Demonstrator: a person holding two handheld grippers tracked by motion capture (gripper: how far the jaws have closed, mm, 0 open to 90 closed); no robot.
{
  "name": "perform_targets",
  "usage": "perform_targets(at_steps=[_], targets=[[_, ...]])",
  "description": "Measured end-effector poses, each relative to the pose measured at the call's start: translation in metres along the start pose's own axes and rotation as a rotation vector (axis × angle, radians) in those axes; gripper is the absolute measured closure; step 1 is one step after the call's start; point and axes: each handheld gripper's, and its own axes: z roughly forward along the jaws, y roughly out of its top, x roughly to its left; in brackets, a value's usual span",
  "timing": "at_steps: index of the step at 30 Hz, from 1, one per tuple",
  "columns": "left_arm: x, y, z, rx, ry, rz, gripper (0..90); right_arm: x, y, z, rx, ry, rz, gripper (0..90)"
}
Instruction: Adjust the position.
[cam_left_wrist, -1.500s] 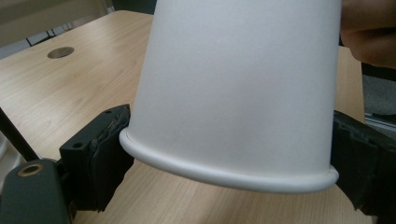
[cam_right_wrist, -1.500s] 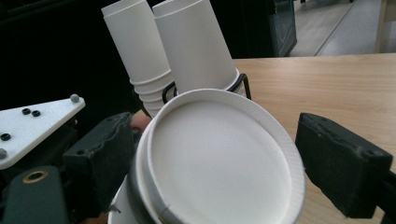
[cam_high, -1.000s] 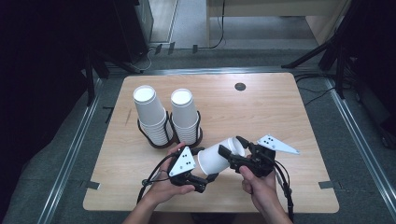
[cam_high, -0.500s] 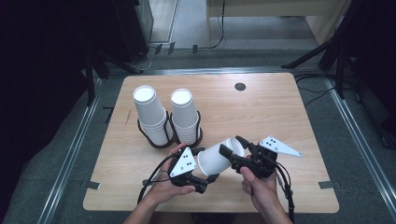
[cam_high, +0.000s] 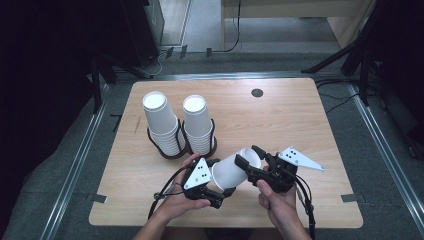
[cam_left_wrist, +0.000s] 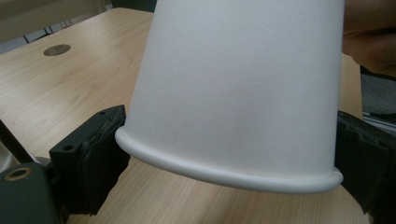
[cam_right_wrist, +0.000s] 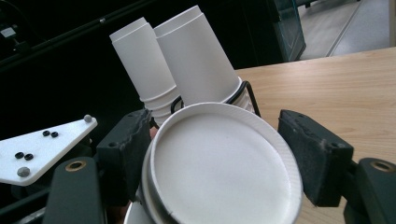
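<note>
Each gripper is black, with blocky jaws faced in worn dark pads and a brass-ringed screw hole by each jaw base. The left gripper (cam_high: 220, 187) and right gripper (cam_high: 252, 159) each carry a grey three-cornered plate with black dots. Black cables trail back past bare forearms.

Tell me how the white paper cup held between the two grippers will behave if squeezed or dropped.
The paper cup looks thin-walled, so it is probably light and would dent under a hard squeeze. Round and tapered, it would likely roll in a curve on the table. Its rolled rim probably stiffens the mouth.
</note>
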Motion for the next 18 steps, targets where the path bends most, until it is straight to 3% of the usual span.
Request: perform_targets(at_steps=[7, 18], targets=[[0.0019, -0.0005, -0.0001, -0.002, -0.002, -0.021, 4.4, 0.0002, -0.0001, -0.0005, -0.009, -0.003, -0.005, 28.0], [0.0057, -0.0006, -0.0050, -0.048, 0.001, -0.042, 0.0, -0.0023, 0.0003, -0.0027, -0.025, -0.011, 0.022, 28.2]])
